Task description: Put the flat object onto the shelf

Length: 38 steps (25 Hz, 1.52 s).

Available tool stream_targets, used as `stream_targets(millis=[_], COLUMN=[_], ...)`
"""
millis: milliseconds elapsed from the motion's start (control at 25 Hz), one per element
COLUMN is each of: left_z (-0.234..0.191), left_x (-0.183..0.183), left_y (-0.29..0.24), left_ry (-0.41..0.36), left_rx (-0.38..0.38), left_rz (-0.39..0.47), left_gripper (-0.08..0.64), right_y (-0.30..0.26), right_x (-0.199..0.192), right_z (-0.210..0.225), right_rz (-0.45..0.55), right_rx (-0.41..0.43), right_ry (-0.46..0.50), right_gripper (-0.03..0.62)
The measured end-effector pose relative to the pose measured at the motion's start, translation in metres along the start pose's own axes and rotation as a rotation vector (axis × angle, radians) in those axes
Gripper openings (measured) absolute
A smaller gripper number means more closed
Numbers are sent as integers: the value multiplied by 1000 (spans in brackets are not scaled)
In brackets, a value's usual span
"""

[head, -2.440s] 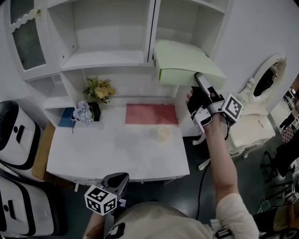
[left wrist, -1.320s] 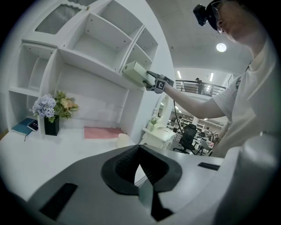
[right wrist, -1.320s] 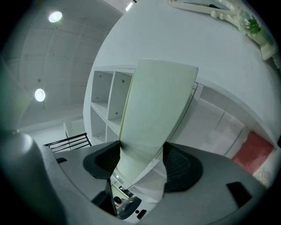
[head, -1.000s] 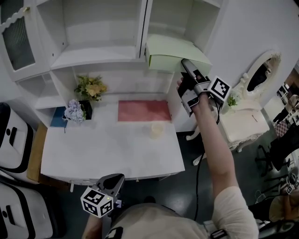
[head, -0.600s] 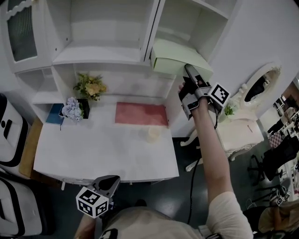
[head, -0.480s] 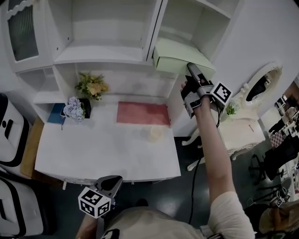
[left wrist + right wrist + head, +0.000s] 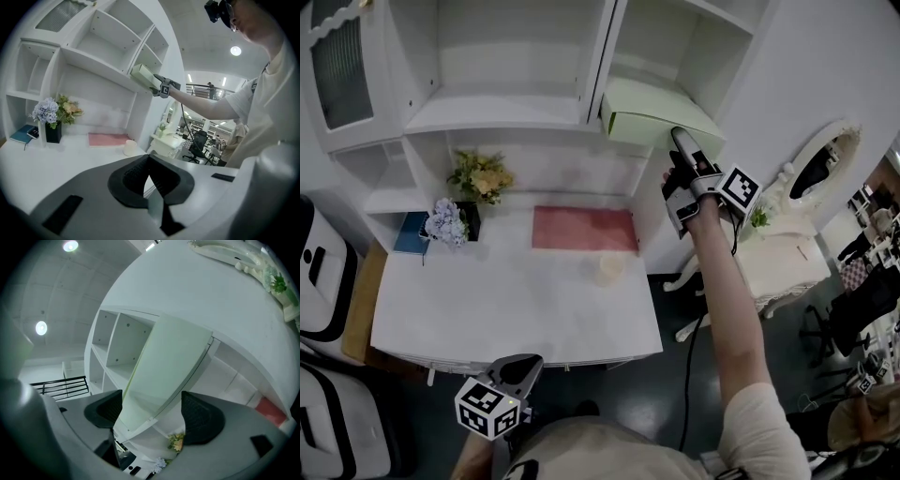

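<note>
Up high, the right gripper (image 7: 681,142) has just been opening its jaws. They stand spread, with the pale green box (image 7: 656,108) between them on the white shelf (image 7: 649,67). A white desk (image 7: 487,300) stands below.

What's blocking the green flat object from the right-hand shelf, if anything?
Nothing visible. The green flat object already lies on the shelf, front edge overhanging. The right gripper has just been opening its fingers, the object's end between them, unpressed.
</note>
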<state>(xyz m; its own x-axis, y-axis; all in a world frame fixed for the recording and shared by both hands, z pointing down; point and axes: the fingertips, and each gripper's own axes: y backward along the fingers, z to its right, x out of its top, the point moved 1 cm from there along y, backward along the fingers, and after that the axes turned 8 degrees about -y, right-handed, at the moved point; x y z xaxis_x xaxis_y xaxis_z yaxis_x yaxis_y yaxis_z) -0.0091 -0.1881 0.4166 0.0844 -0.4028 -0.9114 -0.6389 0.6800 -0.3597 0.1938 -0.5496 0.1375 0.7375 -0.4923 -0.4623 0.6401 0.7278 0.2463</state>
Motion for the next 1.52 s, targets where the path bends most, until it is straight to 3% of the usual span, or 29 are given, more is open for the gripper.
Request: stream_targets(millis=[200,560,720,920,1160,1400,1520], left_z=[-9,-15,-30,-41,-31,-27,-18], left_x=[8,7,-8,-2,-4,15,12], left_y=[7,16,37,49,55,63,66], left_ry=[-14,-8,35,23,-35,51,54], left_rx=[28,81,147,188,158,106,92], left_rz=[20,54,50,73,61,185,189], left_gripper=[12,12,12,13,13,12,14], right_y=[16,33,30,29,38,54,74], right_x=[-14,-83,-136,-183,-220,-250,-259], right_z=[-14,-6,-9,-20,-24,-30,-36], right_rz=[-49,-225,-354,-416,-466,-532,-568], right_rx=[-11,-78,-49,-13,31,50,75], right_ry=[60,115,205,347,416,461,525], right_gripper=[377,377,377,377,377,376,374])
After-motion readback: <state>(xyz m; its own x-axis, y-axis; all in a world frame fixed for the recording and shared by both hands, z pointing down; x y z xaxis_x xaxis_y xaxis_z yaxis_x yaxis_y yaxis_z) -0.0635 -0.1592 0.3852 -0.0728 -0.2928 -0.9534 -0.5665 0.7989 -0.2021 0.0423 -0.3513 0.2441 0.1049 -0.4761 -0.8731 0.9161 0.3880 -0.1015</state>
